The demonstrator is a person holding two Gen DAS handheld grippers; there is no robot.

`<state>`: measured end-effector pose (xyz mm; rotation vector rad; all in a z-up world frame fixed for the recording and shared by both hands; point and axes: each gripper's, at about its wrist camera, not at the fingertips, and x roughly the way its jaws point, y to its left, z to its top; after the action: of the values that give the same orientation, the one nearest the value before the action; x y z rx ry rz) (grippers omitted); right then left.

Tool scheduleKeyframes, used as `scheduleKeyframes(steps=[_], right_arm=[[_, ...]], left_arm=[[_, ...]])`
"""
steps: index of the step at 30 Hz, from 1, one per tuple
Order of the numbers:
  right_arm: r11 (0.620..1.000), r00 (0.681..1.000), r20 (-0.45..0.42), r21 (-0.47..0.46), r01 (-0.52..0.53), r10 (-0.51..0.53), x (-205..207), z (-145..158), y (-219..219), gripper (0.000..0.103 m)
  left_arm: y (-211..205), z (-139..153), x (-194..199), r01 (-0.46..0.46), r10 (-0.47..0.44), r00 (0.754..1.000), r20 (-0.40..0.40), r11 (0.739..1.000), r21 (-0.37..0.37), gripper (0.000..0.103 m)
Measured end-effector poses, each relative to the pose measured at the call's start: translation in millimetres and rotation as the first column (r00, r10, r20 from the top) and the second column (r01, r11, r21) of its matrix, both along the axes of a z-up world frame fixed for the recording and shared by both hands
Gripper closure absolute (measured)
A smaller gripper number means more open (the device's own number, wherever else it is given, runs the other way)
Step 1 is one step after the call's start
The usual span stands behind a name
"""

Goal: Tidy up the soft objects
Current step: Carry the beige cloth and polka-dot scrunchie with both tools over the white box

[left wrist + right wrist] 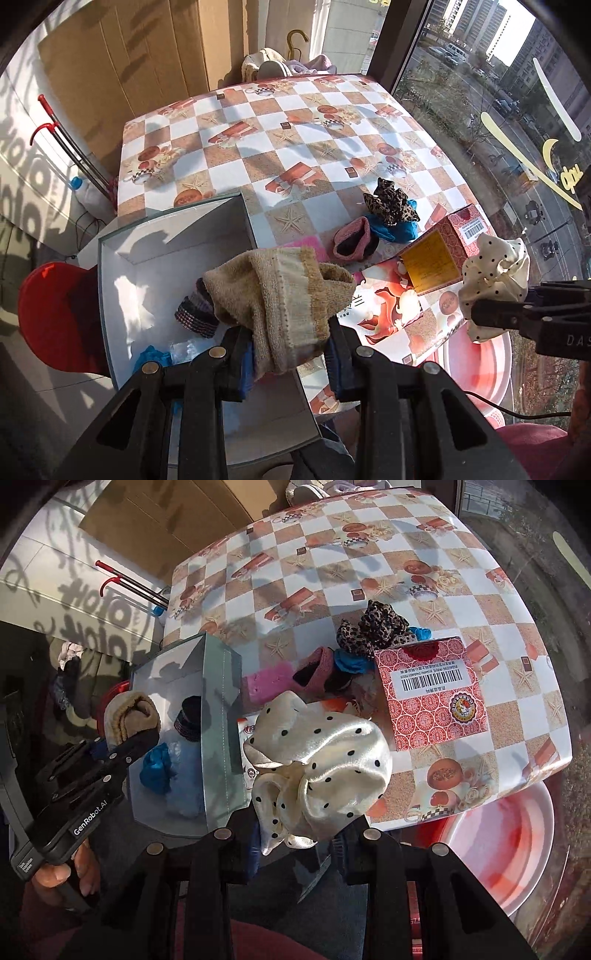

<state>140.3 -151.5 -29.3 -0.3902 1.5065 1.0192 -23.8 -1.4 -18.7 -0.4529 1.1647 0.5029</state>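
While each hand-held gripper clamps cloth—left [290, 354] beige towel [280, 299], right [295, 845] dotted scrunchie [321, 768].

"GenRobot.AI" on left hand-held gripper [129, 738], barcode on red box [436, 694]

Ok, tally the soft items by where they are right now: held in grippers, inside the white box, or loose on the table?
Held in grippers: 2, the beige towel in the left gripper and the polka-dot scrunchie in the right gripper
Inside the white box: 2, a dark striped band and a blue scrunchie
Loose on the table: 3, a leopard scrunchie, a blue scrunchie, and a pink band
Total: 7
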Motion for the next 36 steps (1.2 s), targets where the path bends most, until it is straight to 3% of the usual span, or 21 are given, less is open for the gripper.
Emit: scheduleKeyframes(steps=[12,19,27,36], right_arm=[[0.976,0.978,0.046,0.074,-0.206,0.203,-45.2,23.9,81.5,0.07],[0.941,0.943,0.026,0.063,-0.333,0.332,-74.5,14.0,115.9,0.07],[0.884,0.885,0.003,0.048,-0.464,0.465,-107.4,3.4,136.7,0.07],[0.847,0.847,-0.02,0.028,-0.53,0.531,-119.5,-6.3,148.8,0.07]], left_arm=[[23.4,-1.4,-52.5,-0.186,0.186,0.983,0.0,0.982,0.01,0.069],[28.2,-13.0,-84.4,-0.305,0.304,0.952,-0.043,0.952,-0.009,0.069],[27.9,-14.6,-98.4,-0.375,0.374,0.925,-0.066,0.927,-0.002,0.069],[30.6,-17.0,-111.8,-0.445,0.443,0.893,-0.081,0.896,-0.006,0.069]])
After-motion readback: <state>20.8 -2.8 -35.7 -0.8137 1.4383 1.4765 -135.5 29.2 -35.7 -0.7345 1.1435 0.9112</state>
